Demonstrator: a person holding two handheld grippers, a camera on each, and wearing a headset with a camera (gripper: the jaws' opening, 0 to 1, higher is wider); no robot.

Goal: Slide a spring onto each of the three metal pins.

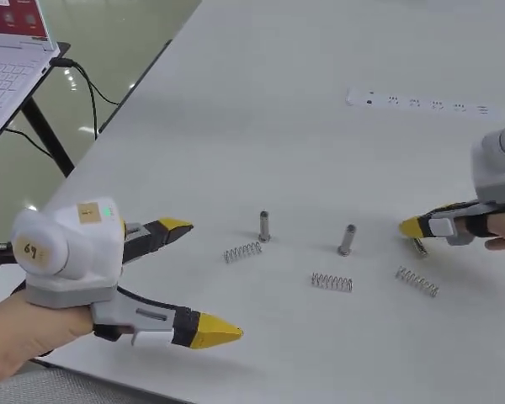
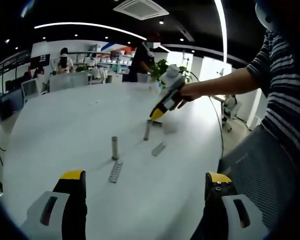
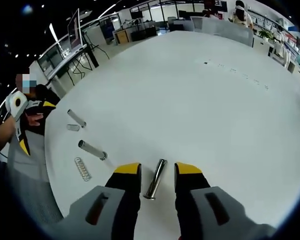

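Two metal pins point(image 1: 264, 225) point(image 1: 347, 239) stand upright on the white table point(image 1: 303, 151). The third pin point(image 3: 155, 178) lies flat between the jaws of my right gripper point(image 3: 158, 170), which is open and straddles it with a small gap on each side; it is also at the right point(image 1: 414, 232). Three springs point(image 1: 242, 252) point(image 1: 332, 282) point(image 1: 417, 281) lie loose in front of the pins. My left gripper point(image 1: 200, 279) hovers open wide at the near left with nothing in it, its fingertips point(image 2: 72, 175) pointing at the nearest pin point(image 2: 114, 147) and spring point(image 2: 115, 170).
A white power strip point(image 1: 417, 103) lies at the table's far right. An open laptop point(image 1: 13, 50) sits on a stand beyond the table's left edge, with cables hanging. People and desks stand in the far background.
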